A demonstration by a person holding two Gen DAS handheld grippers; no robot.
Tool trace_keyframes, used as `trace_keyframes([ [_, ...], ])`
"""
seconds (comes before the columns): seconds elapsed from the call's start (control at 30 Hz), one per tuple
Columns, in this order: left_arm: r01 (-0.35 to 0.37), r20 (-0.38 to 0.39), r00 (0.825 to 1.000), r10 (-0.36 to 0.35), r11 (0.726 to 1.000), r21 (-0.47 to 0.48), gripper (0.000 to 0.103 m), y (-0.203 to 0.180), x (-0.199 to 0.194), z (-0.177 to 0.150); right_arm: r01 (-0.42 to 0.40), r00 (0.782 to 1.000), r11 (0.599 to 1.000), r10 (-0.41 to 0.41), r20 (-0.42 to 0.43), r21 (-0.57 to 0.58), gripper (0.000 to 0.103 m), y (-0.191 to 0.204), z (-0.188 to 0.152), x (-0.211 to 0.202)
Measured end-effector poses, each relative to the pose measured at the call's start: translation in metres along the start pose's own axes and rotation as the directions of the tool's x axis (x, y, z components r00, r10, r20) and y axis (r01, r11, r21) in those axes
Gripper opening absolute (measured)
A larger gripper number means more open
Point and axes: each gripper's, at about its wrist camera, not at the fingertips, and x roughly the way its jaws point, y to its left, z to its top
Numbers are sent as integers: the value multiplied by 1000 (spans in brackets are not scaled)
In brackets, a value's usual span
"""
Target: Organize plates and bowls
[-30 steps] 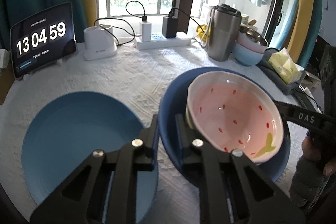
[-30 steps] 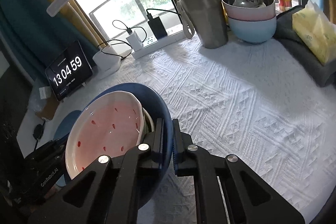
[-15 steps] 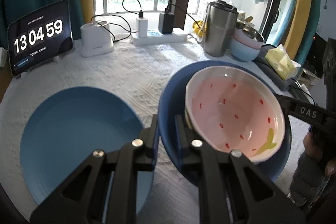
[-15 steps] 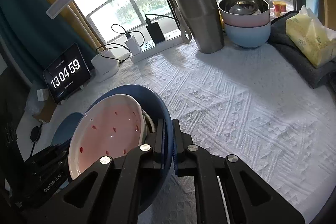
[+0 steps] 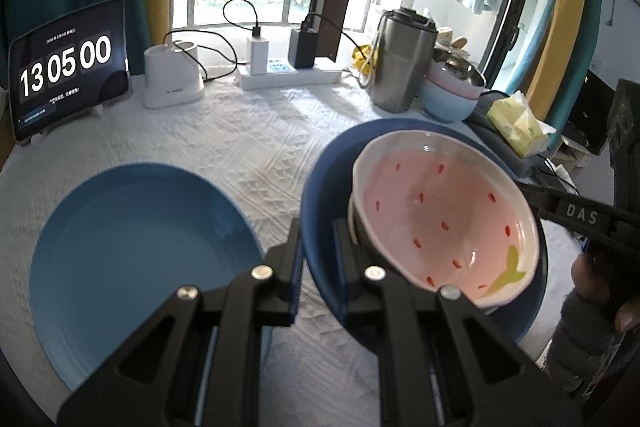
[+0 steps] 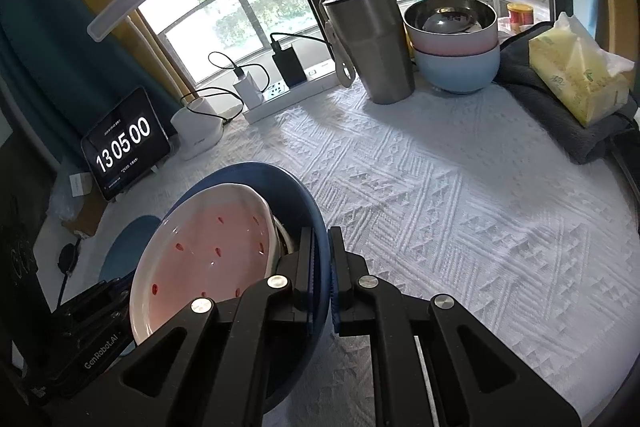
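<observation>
Both grippers hold one dark blue plate by opposite rims, lifted above the table. My left gripper is shut on its near-left rim. My right gripper is shut on its right rim. On the plate sit stacked bowls topped by a pink strawberry-print bowl, also in the right wrist view. A light blue plate lies flat on the white cloth to the left, also in the right wrist view.
At the back stand a steel tumbler, stacked pink and blue bowls, a power strip, a white holder and a clock tablet. A yellow tissue pack lies on a grey towel at the right.
The held plate with its bowls has risen and both cameras have pulled back a little. The light blue plate has not moved.
</observation>
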Motion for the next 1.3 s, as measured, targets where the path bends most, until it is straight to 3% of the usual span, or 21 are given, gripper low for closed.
trace_keyframes([
  [0.67, 19, 63, 998, -19, 1000, -6, 12, 11, -35, 8, -11, 999, 1000, 11, 31, -7, 9, 23, 6, -25],
  [1.3, 6, 105, 994, -1, 999, -48, 12, 51, -63, 8, -23, 999, 998, 25, 38, -59, 9, 76, 10, -25],
])
